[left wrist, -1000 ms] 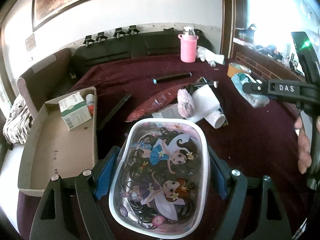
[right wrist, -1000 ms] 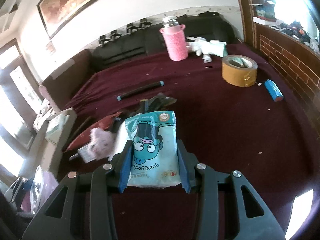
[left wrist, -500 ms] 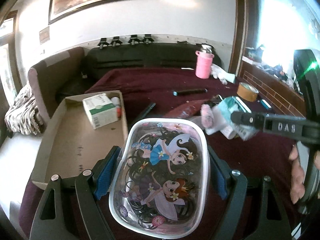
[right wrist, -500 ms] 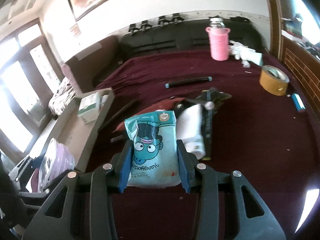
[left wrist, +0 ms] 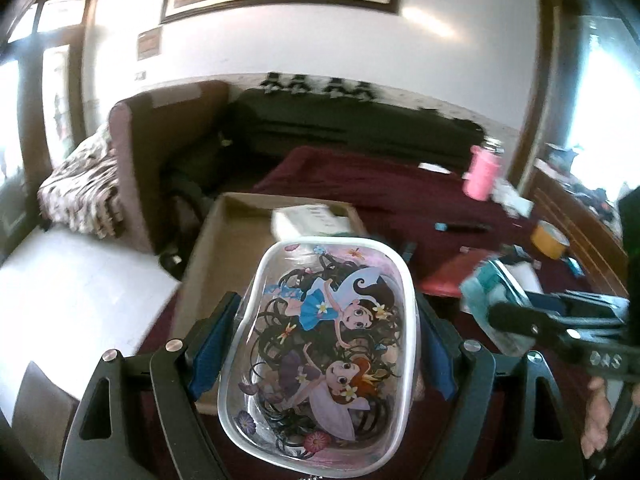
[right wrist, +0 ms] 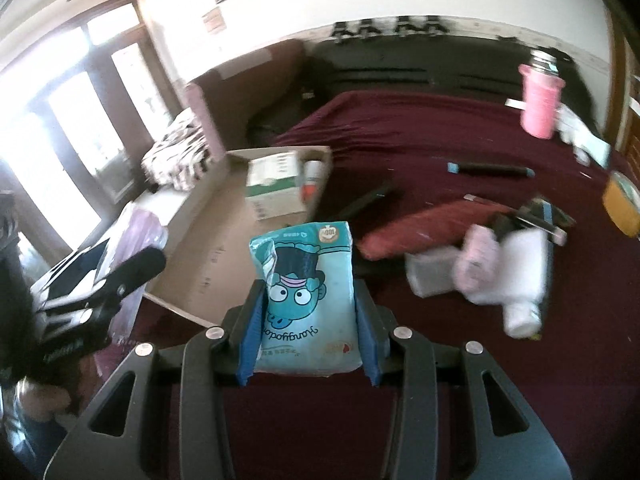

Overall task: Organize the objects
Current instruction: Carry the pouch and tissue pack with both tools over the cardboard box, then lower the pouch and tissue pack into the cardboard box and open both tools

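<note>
My left gripper (left wrist: 324, 308) is shut on a clear plastic box (left wrist: 324, 344) with a cartoon fairy lid and dark hair ties inside. The box hangs over the near right corner of an open cardboard tray (left wrist: 228, 264). My right gripper (right wrist: 310, 300) is shut on a teal tissue pack (right wrist: 308, 276) with a cartoon face, held just right of the tray's (right wrist: 212, 248) near edge. A white-and-green carton (right wrist: 276, 188) and a small tube (right wrist: 310, 180) lie at the tray's far end. In the right wrist view the left gripper and its box (right wrist: 136, 232) show at the left.
On the maroon cloth to the right lie a red pouch (right wrist: 424, 224), a white roll (right wrist: 524, 272), a fluffy pink thing (right wrist: 476, 264), a black pen (right wrist: 488, 168), a tape roll (left wrist: 550, 238) and a pink bottle (right wrist: 540, 100). A black sofa and a brown armchair (left wrist: 160, 152) stand behind.
Both grippers have swung left with their loads, from over the clutter on the maroon cloth to the cardboard tray. Neither grip has changed.
</note>
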`<state>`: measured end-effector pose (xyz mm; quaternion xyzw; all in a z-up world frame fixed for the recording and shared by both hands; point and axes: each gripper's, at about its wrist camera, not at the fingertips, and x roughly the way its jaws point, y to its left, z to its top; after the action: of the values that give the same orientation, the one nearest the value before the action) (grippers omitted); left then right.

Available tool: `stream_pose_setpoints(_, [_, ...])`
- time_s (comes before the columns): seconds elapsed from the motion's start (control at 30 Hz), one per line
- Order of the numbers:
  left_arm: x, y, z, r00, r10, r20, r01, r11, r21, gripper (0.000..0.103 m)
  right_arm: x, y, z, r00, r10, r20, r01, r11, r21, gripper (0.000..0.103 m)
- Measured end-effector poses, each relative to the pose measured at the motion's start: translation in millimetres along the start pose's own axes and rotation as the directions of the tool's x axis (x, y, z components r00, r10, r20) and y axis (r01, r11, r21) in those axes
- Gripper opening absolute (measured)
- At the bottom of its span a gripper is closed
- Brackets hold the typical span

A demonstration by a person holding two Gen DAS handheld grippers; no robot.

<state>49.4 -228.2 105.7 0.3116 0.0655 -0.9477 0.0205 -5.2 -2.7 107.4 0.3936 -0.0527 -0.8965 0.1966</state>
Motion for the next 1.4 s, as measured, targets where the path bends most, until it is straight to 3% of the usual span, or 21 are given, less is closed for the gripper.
stream_pose_setpoints(0.1, [19.5,22.4,11.0,0.999,0.035,-0.027,-0.035,0.999,-0.024,0.078,21.2,17.2,11.9,0.999,0.021,-0.031,-0.022,0.999,-0.028,0.04])
stream_pose_setpoints(0.33, [86.9,55.8,42.7,0.987,0.03,-0.157,-0.038,0.998,-0.052,0.078,88.6,39.0,31.4,0.99,0.057,-0.133,-0.059,0.998,-0.013,0.04])
stream_pose_setpoints(0.43, [120.0,66.9,53.3,0.975,-0.006,-0.223,-0.014,0.996,-0.085,0.078,118.0,42.1,33.4,0.984,0.045,-0.175,-0.046,0.999,-0.002,0.04])
stream_pose_setpoints(0.67, [177.4,75.1,55.9,0.941,-0.001,-0.338,-0.041,0.992,-0.117,0.078,149.7,42.9,39.8,0.977,0.02,-0.21,-0.017,1.0,0.018,0.04])
stream_pose_setpoints(0.9, [205.3,77.3,64.8,0.935,0.003,-0.354,-0.06,0.987,-0.151,0.078,166.1,45.4,46.8,0.98,-0.025,-0.197,0.025,1.0,0.001,0.04])
stream_pose_setpoints(1.13, [205.2,75.9,62.5,0.939,0.019,-0.344,-0.068,0.989,-0.13,0.078,177.5,46.7,51.1,0.977,-0.033,-0.209,0.033,0.999,-0.004,0.041])
stream_pose_setpoints(1.4, [201.8,81.8,66.1,0.941,-0.024,-0.337,-0.034,0.985,-0.166,0.08,173.9,52.1,52.2,0.98,-0.045,-0.192,0.038,0.998,-0.043,0.049])
